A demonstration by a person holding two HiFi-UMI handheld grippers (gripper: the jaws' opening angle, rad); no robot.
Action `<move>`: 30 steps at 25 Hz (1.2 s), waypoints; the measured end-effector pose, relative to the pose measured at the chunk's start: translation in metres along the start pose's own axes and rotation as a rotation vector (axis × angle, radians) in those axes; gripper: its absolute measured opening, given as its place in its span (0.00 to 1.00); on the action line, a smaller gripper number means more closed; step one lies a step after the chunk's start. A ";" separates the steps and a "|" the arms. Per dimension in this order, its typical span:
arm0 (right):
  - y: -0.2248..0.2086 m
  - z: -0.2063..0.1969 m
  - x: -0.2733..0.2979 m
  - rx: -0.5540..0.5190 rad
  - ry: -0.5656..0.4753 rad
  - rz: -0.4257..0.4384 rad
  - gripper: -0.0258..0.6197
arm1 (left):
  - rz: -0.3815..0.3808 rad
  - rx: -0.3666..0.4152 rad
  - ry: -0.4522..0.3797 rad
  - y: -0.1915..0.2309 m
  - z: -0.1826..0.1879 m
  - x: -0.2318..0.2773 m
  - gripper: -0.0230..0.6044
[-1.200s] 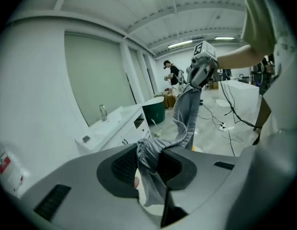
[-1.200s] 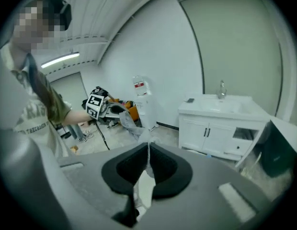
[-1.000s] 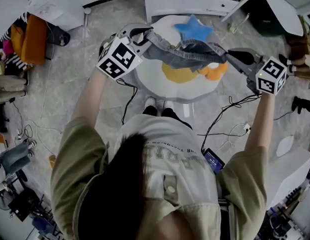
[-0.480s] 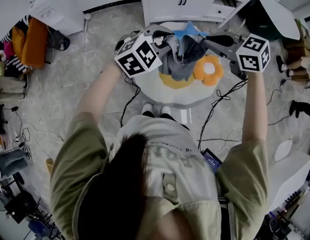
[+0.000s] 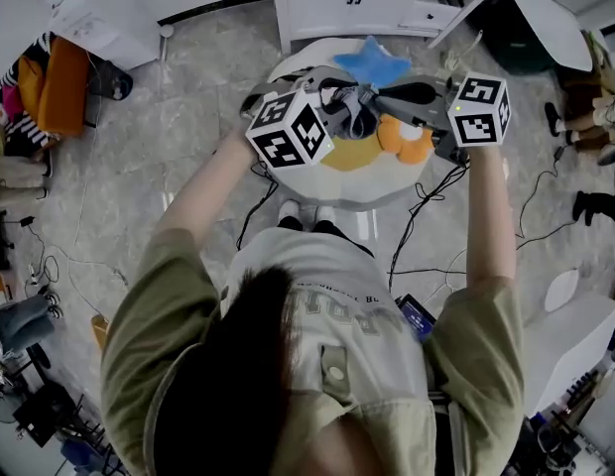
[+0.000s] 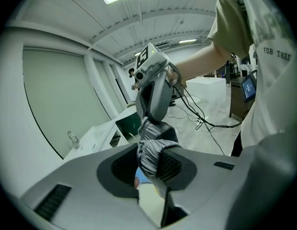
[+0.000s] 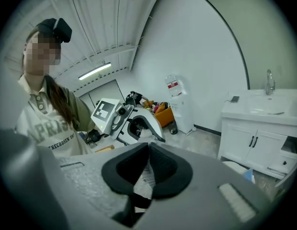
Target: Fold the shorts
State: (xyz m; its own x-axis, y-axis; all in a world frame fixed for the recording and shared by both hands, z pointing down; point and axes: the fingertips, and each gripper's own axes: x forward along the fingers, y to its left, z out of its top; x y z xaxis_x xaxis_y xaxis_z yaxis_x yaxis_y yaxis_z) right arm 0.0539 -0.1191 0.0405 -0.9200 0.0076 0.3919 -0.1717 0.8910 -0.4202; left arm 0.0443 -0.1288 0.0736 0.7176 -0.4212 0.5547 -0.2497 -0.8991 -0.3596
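The shorts [image 5: 353, 119] hang bunched between and below the fingers of the left gripper [image 5: 345, 105] and right gripper [image 5: 375, 95], both clamped on the cloth almost tip to tip, apparently mid-fold, with laying them flat on the table [image 5: 332, 188] likely next.

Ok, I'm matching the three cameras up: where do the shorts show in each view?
Head view: shorts bunched top centre, over the round table.
Left gripper view: shorts at centre, clamped by the left gripper.
Right gripper view: a sliver low centre, clamped by the right gripper.
Shared landmark: white cabinet, top; lower left; right.
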 end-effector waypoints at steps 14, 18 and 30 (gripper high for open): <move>0.000 -0.002 0.012 0.206 -0.020 0.174 0.07 | -0.024 0.089 0.022 -0.019 0.004 0.016 0.15; -0.014 -0.012 0.009 0.178 0.000 0.074 0.07 | -0.046 -0.020 0.054 -0.019 -0.004 0.024 0.08; -0.024 -0.035 0.007 0.093 0.093 -0.065 0.12 | -0.082 -0.370 -0.025 -0.012 -0.010 0.027 0.07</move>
State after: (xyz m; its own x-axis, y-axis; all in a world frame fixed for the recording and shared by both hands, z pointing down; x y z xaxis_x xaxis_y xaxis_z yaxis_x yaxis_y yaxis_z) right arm 0.0635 -0.1250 0.0818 -0.8699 -0.0026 0.4933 -0.2658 0.8450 -0.4641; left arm 0.0598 -0.1305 0.1005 0.7597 -0.3468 0.5502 -0.4051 -0.9141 -0.0169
